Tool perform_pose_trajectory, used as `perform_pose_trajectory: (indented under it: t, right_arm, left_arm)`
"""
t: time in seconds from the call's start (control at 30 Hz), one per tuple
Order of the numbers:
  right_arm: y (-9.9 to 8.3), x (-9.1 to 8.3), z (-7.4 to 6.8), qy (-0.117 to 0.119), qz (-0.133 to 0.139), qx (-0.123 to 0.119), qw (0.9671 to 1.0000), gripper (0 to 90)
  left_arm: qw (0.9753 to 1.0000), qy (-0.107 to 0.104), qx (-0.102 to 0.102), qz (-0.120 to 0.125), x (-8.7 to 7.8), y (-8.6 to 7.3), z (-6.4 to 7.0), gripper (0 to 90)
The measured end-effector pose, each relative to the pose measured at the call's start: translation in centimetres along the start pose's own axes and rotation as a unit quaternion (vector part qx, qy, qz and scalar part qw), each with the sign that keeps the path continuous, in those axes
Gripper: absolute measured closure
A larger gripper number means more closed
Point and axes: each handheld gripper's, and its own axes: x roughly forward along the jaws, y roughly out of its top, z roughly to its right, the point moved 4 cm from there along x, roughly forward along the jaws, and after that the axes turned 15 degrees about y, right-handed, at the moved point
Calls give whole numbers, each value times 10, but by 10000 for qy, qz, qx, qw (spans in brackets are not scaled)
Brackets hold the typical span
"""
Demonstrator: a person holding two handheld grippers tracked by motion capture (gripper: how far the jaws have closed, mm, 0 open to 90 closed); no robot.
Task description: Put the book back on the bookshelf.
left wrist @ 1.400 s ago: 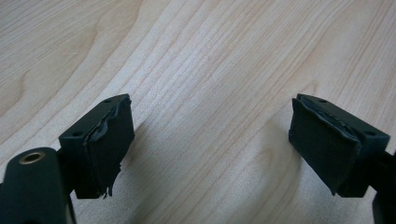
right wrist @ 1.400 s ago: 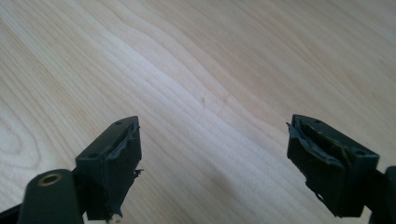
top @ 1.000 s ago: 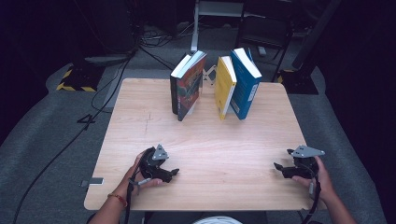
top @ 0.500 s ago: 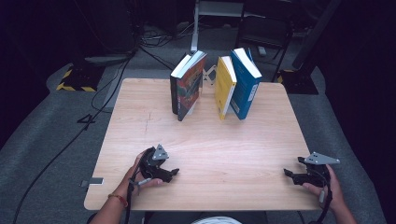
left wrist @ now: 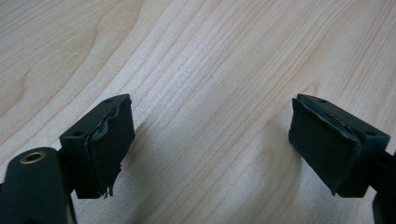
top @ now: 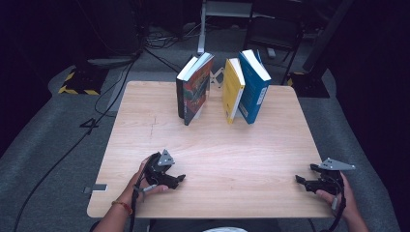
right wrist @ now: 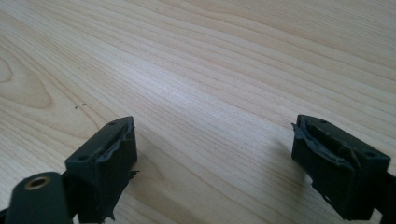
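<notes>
My left gripper (top: 178,179) rests low on the wooden table (top: 212,145) near its front left, held by a hand, and it is open. In the left gripper view the left gripper (left wrist: 210,140) has its jaws wide apart over bare wood, nothing between them. At the table's front right edge my right gripper (top: 302,177) is open too. The right gripper (right wrist: 212,156) in its own view has both worn black pads spread over bare wood. Three books stand at the back: a dark one with a red cover (top: 193,89), a yellow one (top: 232,89) and a blue one (top: 254,87).
The books stand upright and lean slightly, well away from both grippers. Cables (top: 121,82) trail across the grey floor to the left. A metal stand (top: 203,24) and a chair (top: 273,29) sit behind the table.
The right gripper has moved toward the table's front right edge and lower. The left gripper has stayed in place. The books are as before.
</notes>
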Motion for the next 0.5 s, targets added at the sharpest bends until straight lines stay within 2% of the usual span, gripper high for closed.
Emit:
perform_pose_trajectory:
  t: [0.5]
  right_arm:
    - [1,1,1,9,-5,-11,10000,132]
  left_arm:
    - [10000,19,-26,4,0,0,0,145]
